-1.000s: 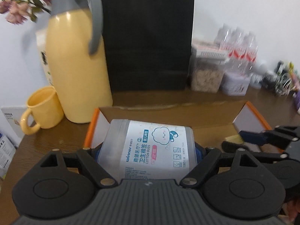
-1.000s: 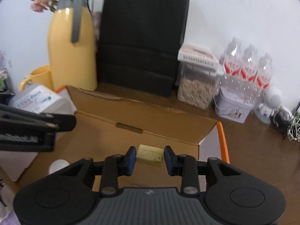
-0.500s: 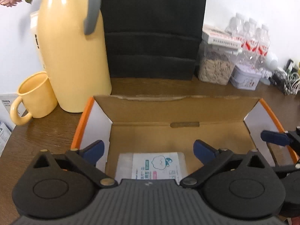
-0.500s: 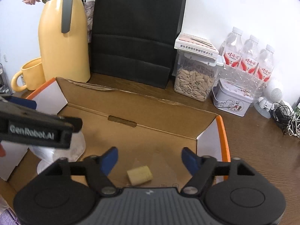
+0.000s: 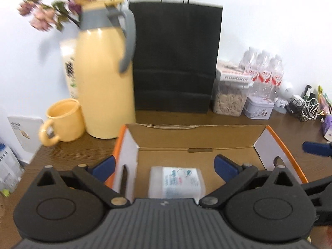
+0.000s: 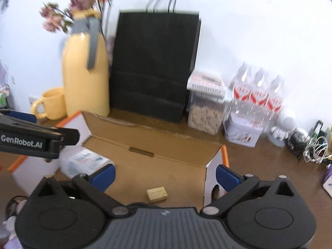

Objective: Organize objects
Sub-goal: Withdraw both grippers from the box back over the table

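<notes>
My left gripper (image 5: pixel 164 166) stands wide with nothing held. The jaws of my right gripper (image 6: pixel 166 175) have just been opening and are wide too. The cotton bud box (image 5: pixel 176 181) lies at the left end of the cardboard box (image 5: pixel 197 139), and the small yellow block (image 6: pixel 157 194) lies near its right end.

Open cardboard box (image 5: pixel 207 139), orange-edged with white end flaps, sits lid-back on the brown table. Inside, a clear tub of cotton buds (image 5: pixel 176 181), blue-and-white label up, lies flat at nine o'clock; a small tan block (image 6: pixel 157 194) rests well apart at three o'clock.
</notes>
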`<act>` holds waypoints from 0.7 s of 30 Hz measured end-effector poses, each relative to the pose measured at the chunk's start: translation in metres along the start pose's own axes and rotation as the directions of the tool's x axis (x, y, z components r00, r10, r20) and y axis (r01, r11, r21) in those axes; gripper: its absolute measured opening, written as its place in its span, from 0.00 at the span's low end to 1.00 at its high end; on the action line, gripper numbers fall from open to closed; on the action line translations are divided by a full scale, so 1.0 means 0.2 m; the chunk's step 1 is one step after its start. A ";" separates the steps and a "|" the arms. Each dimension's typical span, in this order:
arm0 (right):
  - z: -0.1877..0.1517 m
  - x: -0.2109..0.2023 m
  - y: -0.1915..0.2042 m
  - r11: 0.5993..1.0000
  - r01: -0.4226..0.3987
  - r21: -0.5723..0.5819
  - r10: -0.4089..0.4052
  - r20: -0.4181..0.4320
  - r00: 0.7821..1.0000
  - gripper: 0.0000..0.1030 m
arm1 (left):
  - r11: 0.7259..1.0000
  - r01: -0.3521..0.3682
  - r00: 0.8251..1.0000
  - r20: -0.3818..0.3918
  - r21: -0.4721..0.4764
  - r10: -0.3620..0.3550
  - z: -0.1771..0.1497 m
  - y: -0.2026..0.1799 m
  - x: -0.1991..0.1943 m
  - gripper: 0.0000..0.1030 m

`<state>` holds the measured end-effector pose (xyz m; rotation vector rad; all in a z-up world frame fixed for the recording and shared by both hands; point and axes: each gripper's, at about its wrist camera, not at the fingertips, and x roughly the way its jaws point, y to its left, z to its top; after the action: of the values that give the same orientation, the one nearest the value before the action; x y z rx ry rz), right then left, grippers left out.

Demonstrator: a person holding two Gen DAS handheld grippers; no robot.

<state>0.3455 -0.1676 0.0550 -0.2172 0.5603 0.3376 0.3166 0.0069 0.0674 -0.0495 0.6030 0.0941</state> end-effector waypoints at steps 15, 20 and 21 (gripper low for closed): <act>-0.55 -0.75 0.18 0.999 -0.025 -0.024 0.028 0.136 0.990 1.00 | 0.998 0.029 0.999 0.033 0.063 -0.031 -0.58 0.23 -0.62 1.00; -0.72 -0.83 0.24 0.999 -0.030 0.012 0.029 0.116 0.993 1.00 | 0.998 0.029 0.999 -0.023 0.052 -0.027 -0.77 0.27 -0.66 1.00; -0.75 -0.83 0.25 0.999 -0.033 0.022 0.030 0.110 0.993 1.00 | 0.999 0.028 0.999 -0.034 0.044 -0.026 -0.80 0.28 -0.66 1.00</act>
<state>0.1223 -0.2072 0.0175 -0.1658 0.4590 0.3708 0.1119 0.0402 0.0102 -0.0161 0.6373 0.0536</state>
